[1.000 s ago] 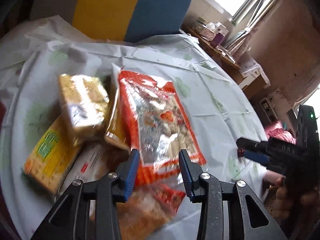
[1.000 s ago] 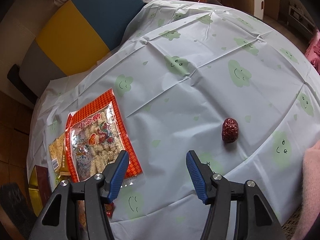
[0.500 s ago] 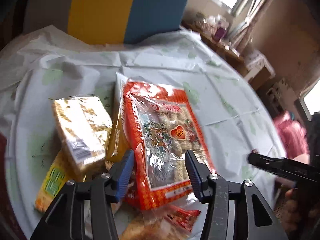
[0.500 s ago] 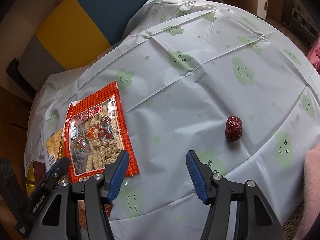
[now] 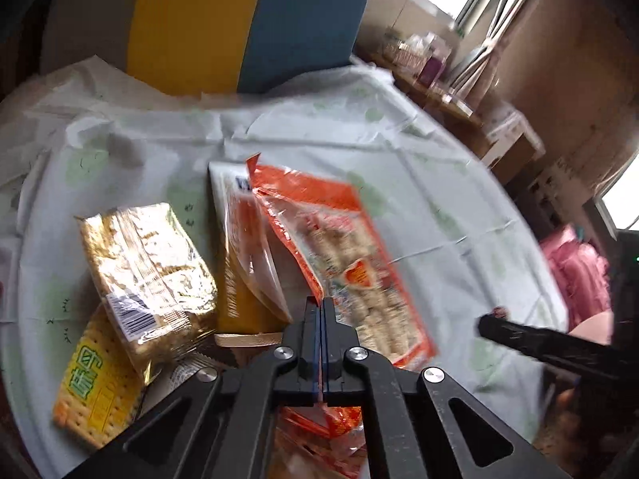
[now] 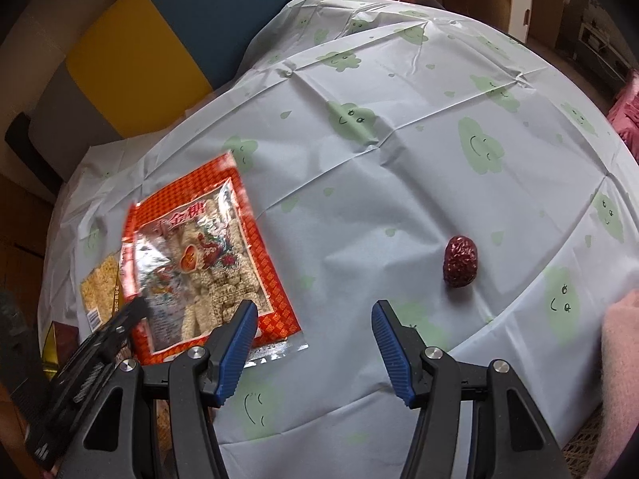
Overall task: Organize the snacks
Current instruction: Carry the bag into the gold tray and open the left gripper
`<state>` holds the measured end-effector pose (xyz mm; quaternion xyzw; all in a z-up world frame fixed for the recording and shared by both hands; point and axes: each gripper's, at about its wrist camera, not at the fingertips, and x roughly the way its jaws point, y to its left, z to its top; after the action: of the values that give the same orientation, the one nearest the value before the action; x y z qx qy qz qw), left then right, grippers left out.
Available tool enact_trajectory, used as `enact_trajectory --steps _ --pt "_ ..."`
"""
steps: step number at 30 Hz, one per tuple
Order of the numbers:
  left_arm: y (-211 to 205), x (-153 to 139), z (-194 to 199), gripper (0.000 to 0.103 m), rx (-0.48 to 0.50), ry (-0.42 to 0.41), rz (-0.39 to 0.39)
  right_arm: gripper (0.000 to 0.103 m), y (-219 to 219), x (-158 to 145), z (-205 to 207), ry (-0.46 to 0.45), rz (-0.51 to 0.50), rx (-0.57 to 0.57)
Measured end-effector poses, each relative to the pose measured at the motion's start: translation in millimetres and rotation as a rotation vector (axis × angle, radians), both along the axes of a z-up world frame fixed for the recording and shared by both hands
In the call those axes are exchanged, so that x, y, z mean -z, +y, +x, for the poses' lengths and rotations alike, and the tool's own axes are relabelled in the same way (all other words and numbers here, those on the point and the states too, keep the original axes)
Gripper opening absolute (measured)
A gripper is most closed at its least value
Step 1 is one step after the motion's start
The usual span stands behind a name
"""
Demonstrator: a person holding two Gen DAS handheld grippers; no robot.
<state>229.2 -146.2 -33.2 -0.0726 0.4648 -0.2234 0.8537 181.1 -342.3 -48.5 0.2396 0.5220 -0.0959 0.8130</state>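
Observation:
A red-orange snack bag [image 5: 351, 255] lies on a pile of snacks at the table's left, its left edge tilted up. My left gripper [image 5: 320, 307] is shut on that edge. The bag also shows in the right wrist view [image 6: 199, 263], with the left gripper [image 6: 135, 307] at its lower left edge. My right gripper [image 6: 315, 339] is open and empty, just above the cloth, right of the bag. A red date [image 6: 460, 256] lies alone on the cloth beyond its right finger.
The pile holds a gold-wrapped cracker pack [image 5: 147, 275], a yellow cracker pack [image 5: 92, 391] and a clear orange-white bag [image 5: 243, 247]. The round table has a white cloth with green clouds [image 6: 399, 151]. A yellow-blue sofa [image 5: 239, 24] stands behind; a pink sleeve [image 6: 623, 379] is at right.
My left gripper has closed on the red-orange bag's left edge and tilted it up. The right gripper has stayed open and almost still.

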Motion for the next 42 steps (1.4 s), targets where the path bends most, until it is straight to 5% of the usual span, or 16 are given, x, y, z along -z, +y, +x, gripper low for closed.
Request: enact_trajectory --steps 11,31,37,42 --pt "36 -82 -34 0.000 -0.013 -0.143 -0.129 0.060 10 2 5 -0.012 -0.001 -0.060" --pt "209 -136 -106 0.000 -0.278 -0.240 -0.195 0.060 40 4 10 -0.007 -0.095 -0.192" --pt "269 -138 -134 0.000 -0.382 -0.270 -0.162 0.055 57 -4 7 -0.049 -0.086 -0.258" --pt "314 -112 -142 0.000 -0.493 -0.224 -0.097 0.055 79 -12 11 -0.084 -0.021 -0.316"
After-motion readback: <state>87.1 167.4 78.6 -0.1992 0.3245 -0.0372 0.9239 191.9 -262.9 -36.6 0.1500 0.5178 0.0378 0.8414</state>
